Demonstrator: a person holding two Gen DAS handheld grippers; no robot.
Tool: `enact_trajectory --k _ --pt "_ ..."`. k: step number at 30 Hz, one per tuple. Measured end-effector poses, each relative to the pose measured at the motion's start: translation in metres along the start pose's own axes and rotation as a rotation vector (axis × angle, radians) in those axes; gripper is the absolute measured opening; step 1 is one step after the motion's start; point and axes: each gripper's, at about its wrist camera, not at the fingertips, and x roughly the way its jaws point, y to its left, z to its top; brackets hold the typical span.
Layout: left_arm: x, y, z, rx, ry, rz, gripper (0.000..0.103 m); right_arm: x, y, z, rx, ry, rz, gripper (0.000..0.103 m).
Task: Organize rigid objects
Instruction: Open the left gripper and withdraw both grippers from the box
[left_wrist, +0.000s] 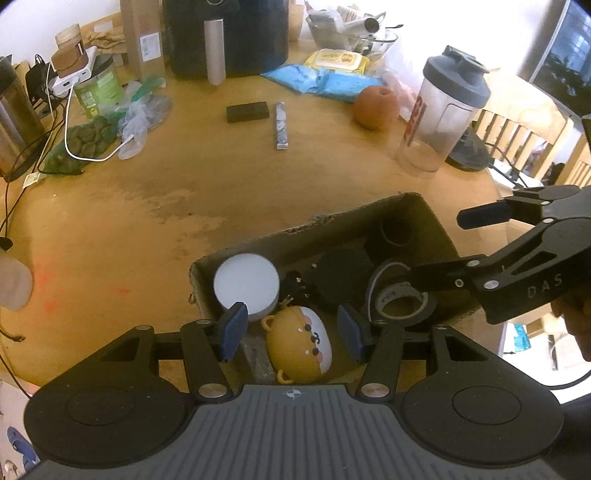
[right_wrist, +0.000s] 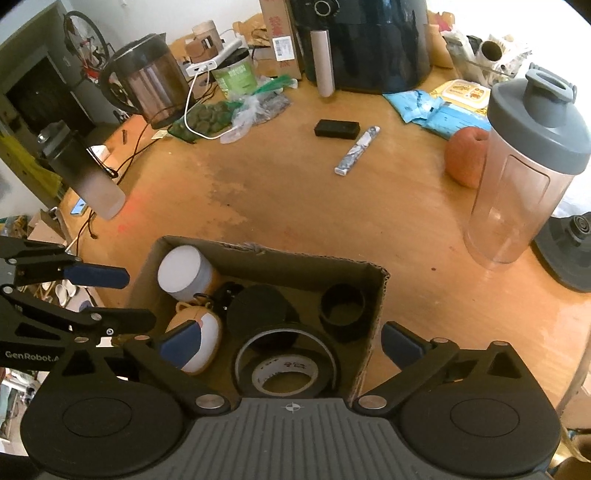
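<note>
A cardboard box (left_wrist: 424, 206) (right_wrist: 373, 295) sits at the table's near edge. In it are a white round tin (left_wrist: 245, 286) (right_wrist: 183, 275), a black disc (left_wrist: 341, 275), a black cup (right_wrist: 343, 308), tape rolls (left_wrist: 400, 306) (right_wrist: 284, 373) and a yellow bear-shaped case (left_wrist: 299, 343) (right_wrist: 208, 332). My left gripper (left_wrist: 291, 332) (right_wrist: 118, 297) straddles the case, its pads clear of it on both sides. My right gripper (right_wrist: 290, 347) (left_wrist: 458, 245) hovers wide open over the tape rolls, holding nothing. A black block (left_wrist: 246, 112) and a patterned stick (left_wrist: 281, 125) lie farther back on the table.
A shaker bottle (right_wrist: 528, 166) and an orange fruit (right_wrist: 465, 158) stand to the right. A kettle (right_wrist: 147, 77), a frosted bottle (right_wrist: 88, 173), cables and bags crowd the left. A dark air fryer (right_wrist: 369, 40) stands at the back.
</note>
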Motion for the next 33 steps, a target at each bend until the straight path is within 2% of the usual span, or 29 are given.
enact_trajectory --k 13,14,15,17,33 --pt "0.01 0.016 0.021 -0.014 -0.007 0.023 0.054 0.003 -0.005 0.012 0.018 -0.007 -0.043 0.103" --pt "0.011 0.017 0.023 -0.012 -0.009 0.024 0.056 0.004 -0.005 0.013 0.02 -0.009 -0.047 0.103" --pt "0.012 0.018 0.025 -0.01 -0.011 0.027 0.063 0.004 -0.006 0.015 0.023 -0.011 -0.051 0.103" --pt "0.013 0.021 0.029 -0.006 -0.022 0.033 0.07 0.005 -0.007 0.019 0.031 -0.014 -0.058 0.103" --pt "0.036 0.051 0.071 0.06 -0.047 0.016 0.07 0.03 -0.017 0.055 0.101 -0.019 -0.116 0.103"
